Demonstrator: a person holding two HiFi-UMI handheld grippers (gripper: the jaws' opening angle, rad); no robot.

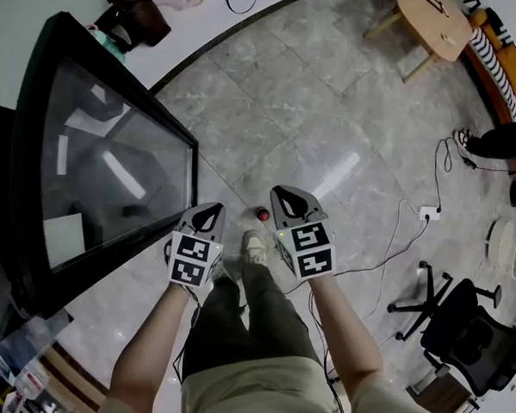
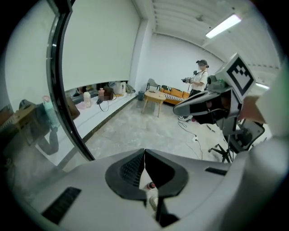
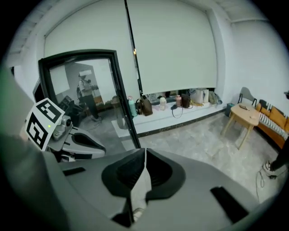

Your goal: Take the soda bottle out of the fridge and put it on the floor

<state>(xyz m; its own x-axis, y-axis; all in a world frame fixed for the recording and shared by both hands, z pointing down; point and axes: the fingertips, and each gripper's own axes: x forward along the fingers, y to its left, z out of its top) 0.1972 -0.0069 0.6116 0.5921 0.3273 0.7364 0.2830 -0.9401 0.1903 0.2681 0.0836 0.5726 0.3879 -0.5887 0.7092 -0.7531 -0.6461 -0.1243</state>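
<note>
A glass-fronted fridge (image 1: 105,163) stands at the left of a grey marble floor (image 1: 272,98). The left gripper (image 1: 207,216) and right gripper (image 1: 291,203) hang over the person's legs, jaws pressed together on nothing, probably because the job is done. The soda bottle (image 1: 263,214) stands upright on the floor between them, beside a shoe (image 1: 254,244); from above it shows mostly its red cap.

The soda bottle (image 1: 263,214) stands on the floor (image 1: 272,98) between the left gripper (image 1: 210,213) and the right gripper (image 1: 286,197) (as the head view shows them), just ahead of the person's shoe (image 1: 254,247). The fridge (image 1: 105,163) stands to the left. The table (image 1: 434,23) stands far ahead on the right, and the office chair (image 1: 469,335) stands nearer on that side.
</note>
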